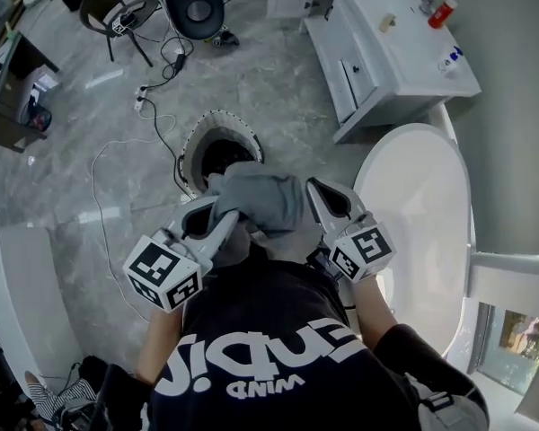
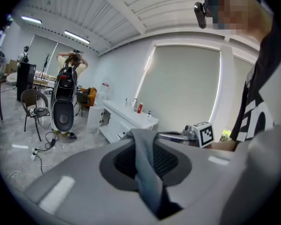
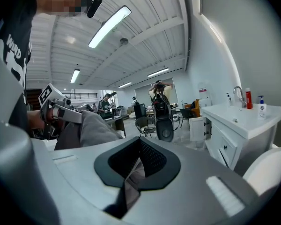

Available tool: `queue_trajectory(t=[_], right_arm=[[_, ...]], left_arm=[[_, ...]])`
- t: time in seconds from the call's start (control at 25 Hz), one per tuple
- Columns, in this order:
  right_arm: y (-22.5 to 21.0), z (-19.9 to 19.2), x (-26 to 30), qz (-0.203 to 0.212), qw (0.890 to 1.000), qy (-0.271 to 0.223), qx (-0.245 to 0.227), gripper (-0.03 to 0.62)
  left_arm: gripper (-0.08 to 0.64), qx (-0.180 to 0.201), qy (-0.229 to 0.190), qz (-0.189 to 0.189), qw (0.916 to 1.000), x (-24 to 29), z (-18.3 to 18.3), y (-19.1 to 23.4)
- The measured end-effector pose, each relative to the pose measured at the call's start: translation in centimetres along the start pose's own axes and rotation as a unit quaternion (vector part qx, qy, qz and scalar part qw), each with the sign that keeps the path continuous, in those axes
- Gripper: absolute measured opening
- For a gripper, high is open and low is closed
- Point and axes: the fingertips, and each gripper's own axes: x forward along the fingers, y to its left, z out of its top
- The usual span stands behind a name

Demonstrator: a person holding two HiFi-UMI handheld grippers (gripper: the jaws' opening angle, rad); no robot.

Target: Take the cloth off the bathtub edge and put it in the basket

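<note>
The left claw [image 1: 217, 214] and the right claw [image 1: 319, 196] each pinch the grey cloth [image 1: 256, 200] tight. The cloth hangs between them over the basket [image 1: 217, 118], not in it yet. The basket looks dark inside.

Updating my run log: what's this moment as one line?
phase: cloth off bathtub, not yet in basket | left gripper: shut on cloth | right gripper: shut on cloth

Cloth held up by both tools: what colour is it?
The cloth is plain grey, best seen in the head view.
</note>
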Motion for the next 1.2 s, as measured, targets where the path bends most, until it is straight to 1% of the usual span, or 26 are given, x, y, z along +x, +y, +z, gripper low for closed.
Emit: queue_trajectory(t=[0.16, 0.28, 0.48, 0.64, 0.72, 0.88, 1.0, 1.2], right_arm=[[0.2, 1.0, 4.4, 0.001, 1.000, 0.002, -0.006, 0.009], [0.0, 1.9, 6.7, 0.004, 1.000, 0.006, -0.009, 0.009], [-0.6, 3.6, 10.0, 0.021, 1.000, 0.007, -0.018, 0.009], [-2.1, 4.8, 12.5, 0.036, 0.999, 0.001, -0.016, 0.009], [-3.0, 5.4, 13.7, 0.046, 0.999, -0.001, -0.018, 0.009], [-5.2, 6.4, 15.8, 0.062, 0.998, 0.000, -0.021, 0.009], [-6.6, 7.2, 17.3, 0.078, 0.997, -0.002, -0.024, 0.009], [-8.3, 7.6, 19.3, 0.114, 0.993, 0.003, -0.019, 0.009]], left_arm=[[0.049, -0.002, -0.018, 0.004, 0.9998, -1.0, 2.8, 4.0], [0.049, 0.005, -0.032, 0.010, 0.9994, -1.5, 5.4, 6.2], [0.049, 0.007, -0.053, 0.028, 0.9982, -1.2, 9.6, 9.0], [0.049, 0.008, -0.069, 0.042, 0.9967, -0.6, 12.6, 10.7], [0.049, 0.009, -0.078, 0.056, 0.9953, -0.3, 14.0, 11.8], [0.049, 0.002, -0.095, 0.085, 0.9918, 0.0, 16.2, 13.7], [0.049, 0.006, -0.101, 0.103, 0.9896, 0.6, 17.5, 14.4], [0.049, -0.009, -0.098, 0.144, 0.9847, 2.1, 17.7, 15.5]])
